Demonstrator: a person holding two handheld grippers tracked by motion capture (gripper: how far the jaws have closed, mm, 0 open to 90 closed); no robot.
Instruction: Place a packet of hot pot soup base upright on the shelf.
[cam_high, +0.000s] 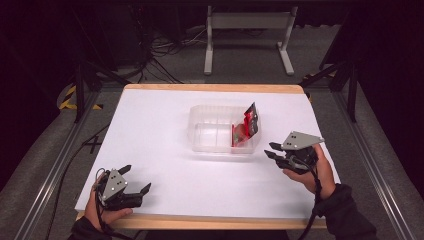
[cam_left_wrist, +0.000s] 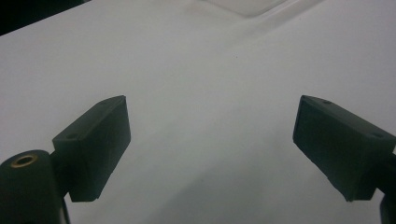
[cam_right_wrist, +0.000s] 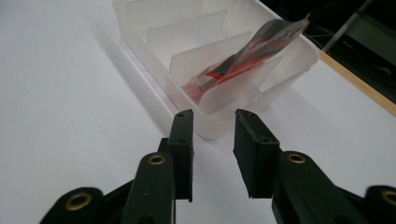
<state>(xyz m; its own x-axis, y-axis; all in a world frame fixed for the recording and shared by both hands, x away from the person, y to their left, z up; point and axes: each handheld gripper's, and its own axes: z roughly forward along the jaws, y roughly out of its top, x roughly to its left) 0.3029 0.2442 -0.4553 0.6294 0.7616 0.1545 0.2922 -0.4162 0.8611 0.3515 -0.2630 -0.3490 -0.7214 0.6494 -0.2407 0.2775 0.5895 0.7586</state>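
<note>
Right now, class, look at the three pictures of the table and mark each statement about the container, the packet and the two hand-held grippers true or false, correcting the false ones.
1. The red packet lies flat on the table beside the container. False: it leans tilted inside the clear plastic container, at its right end.
2. The left hand-held gripper is open and holds nothing. True.
3. The container has dividers inside. True.
4. The right hand-held gripper grips the packet. False: its jaws stand slightly apart, empty, just outside the container's wall.
5. The left hand-held gripper is nearer the container than the right. False: it sits near the table's front left corner.
</note>
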